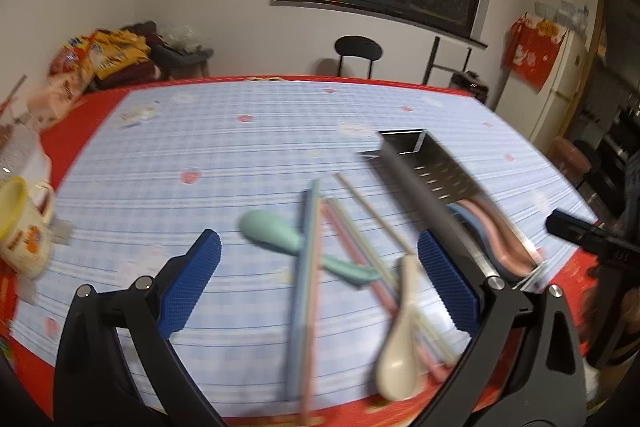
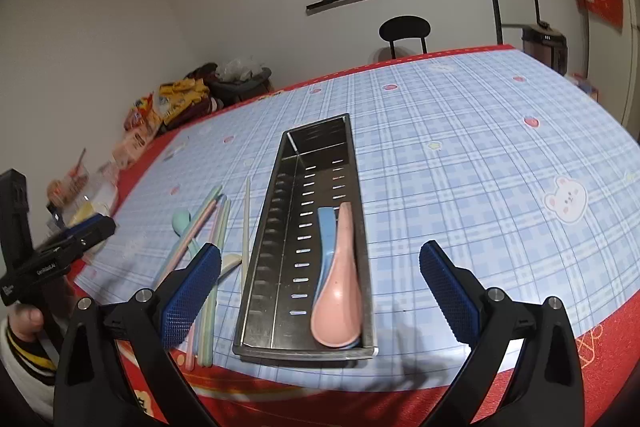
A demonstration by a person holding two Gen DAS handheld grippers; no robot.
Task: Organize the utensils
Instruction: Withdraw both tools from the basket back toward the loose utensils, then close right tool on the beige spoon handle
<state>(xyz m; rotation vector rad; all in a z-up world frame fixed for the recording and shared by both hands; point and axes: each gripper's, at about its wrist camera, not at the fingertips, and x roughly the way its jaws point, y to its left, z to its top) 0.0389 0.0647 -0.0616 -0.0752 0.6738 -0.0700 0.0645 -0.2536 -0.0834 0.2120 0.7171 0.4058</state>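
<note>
A perforated steel utensil tray (image 2: 256,259) lies lengthwise on the checked cloth, with a pink spoon (image 2: 340,291) resting on a blue spoon (image 2: 326,227) inside it. My right gripper (image 2: 320,255) hovers open above the tray's near end, its pads clear of everything. Left of the tray lie pastel chopsticks (image 2: 212,223), a green spoon (image 2: 181,221) and a cream spoon (image 2: 230,261). In the left wrist view my left gripper (image 1: 318,247) is open and empty above the loose chopsticks (image 1: 308,287), green spoon (image 1: 272,229) and cream spoon (image 1: 400,359). The tray (image 1: 436,171) lies to its right.
A yellow-rimmed mug (image 1: 24,227) and clutter stand at the table's left edge. Snack bags (image 1: 100,55) pile up in the far left corner. A black chair (image 1: 358,47) stands behind the table. A hand (image 2: 24,319) holds the left gripper's black body (image 2: 52,259).
</note>
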